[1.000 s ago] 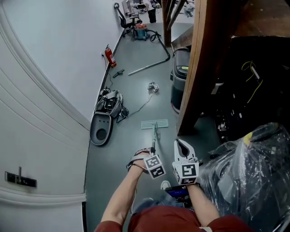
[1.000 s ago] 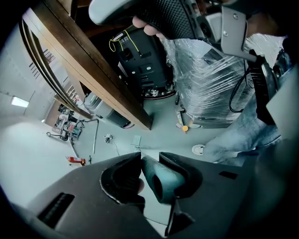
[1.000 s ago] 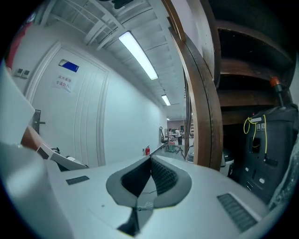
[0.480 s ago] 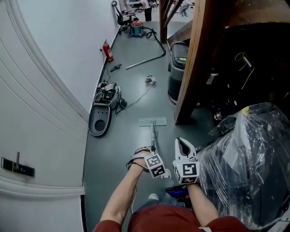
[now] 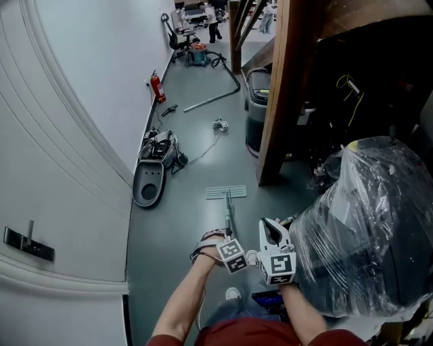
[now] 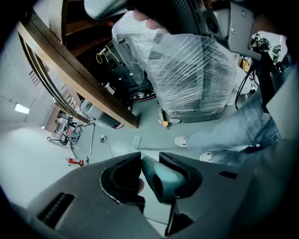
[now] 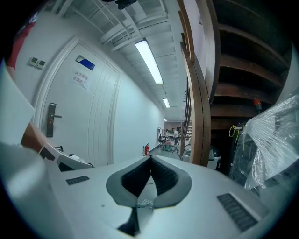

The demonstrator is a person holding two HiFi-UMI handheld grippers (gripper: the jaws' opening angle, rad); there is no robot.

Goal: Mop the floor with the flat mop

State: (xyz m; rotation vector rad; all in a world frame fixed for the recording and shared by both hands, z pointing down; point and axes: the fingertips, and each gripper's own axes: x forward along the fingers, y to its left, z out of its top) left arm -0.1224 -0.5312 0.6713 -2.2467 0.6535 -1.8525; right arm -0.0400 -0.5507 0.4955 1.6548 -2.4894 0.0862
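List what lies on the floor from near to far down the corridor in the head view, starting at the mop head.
Mop head → small device → fire extinguisher → vacuum → person.

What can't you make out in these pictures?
- Head view: the top end of the flat mop handle, hidden behind the left gripper.
- Right gripper view: the door sign, too small to read.
- Head view: what is inside the plastic-wrapped bundle, veiled by the wrap.
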